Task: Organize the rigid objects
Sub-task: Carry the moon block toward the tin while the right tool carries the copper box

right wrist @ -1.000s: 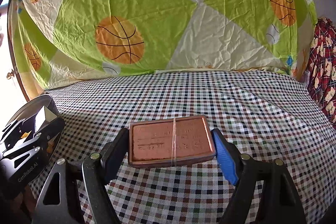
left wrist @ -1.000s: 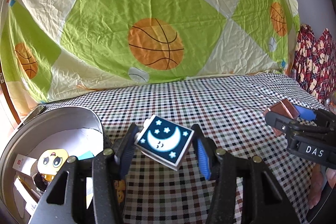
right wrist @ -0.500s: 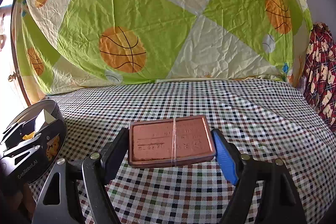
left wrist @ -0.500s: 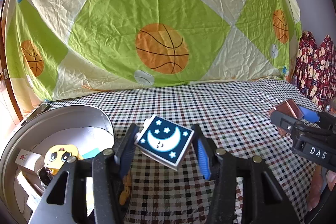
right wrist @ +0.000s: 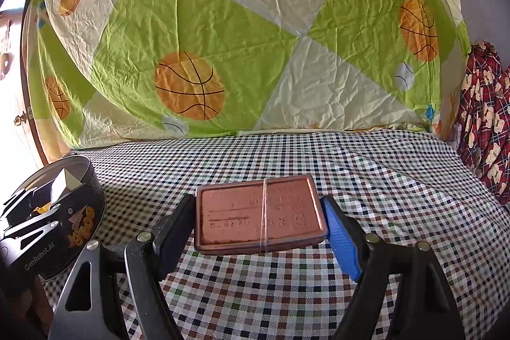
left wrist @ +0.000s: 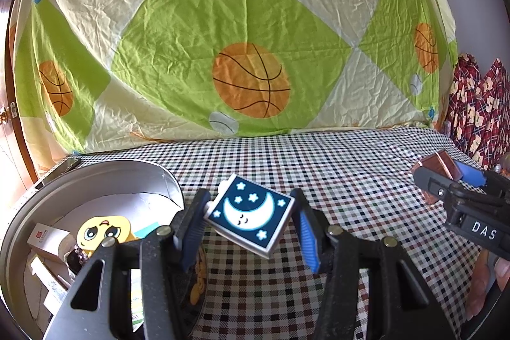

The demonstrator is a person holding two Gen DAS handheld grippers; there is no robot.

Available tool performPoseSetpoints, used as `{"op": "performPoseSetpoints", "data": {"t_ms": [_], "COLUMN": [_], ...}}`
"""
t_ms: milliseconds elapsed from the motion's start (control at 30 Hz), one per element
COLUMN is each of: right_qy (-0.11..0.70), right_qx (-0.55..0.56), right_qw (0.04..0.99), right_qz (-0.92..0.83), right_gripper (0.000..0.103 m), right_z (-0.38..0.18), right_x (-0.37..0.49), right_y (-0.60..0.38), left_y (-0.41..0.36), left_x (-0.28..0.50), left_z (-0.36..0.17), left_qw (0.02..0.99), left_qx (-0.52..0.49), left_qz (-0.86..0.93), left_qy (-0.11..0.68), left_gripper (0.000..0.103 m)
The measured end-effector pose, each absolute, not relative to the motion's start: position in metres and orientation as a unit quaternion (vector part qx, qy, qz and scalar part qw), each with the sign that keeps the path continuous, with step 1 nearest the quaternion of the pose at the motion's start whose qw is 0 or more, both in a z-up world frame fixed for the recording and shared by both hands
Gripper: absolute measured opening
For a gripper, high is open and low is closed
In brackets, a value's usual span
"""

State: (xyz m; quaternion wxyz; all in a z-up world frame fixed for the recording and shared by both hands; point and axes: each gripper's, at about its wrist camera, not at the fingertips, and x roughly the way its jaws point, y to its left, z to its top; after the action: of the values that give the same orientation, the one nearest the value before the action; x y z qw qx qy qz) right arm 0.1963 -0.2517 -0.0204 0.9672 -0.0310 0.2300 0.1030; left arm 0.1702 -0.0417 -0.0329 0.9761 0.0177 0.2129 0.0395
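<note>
Two close wrist fisheyes, angled slightly down, sharing checked cloth [left wrist: 350, 180] and basketball sheet [right wrist: 223, 37].

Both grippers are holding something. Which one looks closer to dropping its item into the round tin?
Left. The left gripper, holding the moon box, sits right beside the round tin. The right gripper with its copper case is farther off.

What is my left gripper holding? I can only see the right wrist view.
Observer: The left gripper is clamped on a little dark blue block with a moon and stars.
Operator: Is it lying flat?
Observer: No, it is tilted, with one corner pointing down.
Operator: What's inside the round tin?
Observer: The tin holds a yellow cartoon-face toy and a small white box.
</note>
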Motion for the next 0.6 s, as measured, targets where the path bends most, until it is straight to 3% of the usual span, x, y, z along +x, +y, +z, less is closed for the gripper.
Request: {"op": "performPoseSetpoints", "data": {"t_ms": [600], "right_qy": [0.196], "right_qx": [-0.041], "right_qw": [0.973], "right_qz": [0.114], "right_gripper": [0.079], "right_z": [-0.015], "right_x": [0.175], "right_y": [-0.242], "left_y": [-0.033], "left_x": [0.153], "left_z": [-0.031], "left_qw": [0.98], "left_qx": [0.01], "left_qz": [0.055], "left_qy": [0.193], "left_gripper": [0.051]}}
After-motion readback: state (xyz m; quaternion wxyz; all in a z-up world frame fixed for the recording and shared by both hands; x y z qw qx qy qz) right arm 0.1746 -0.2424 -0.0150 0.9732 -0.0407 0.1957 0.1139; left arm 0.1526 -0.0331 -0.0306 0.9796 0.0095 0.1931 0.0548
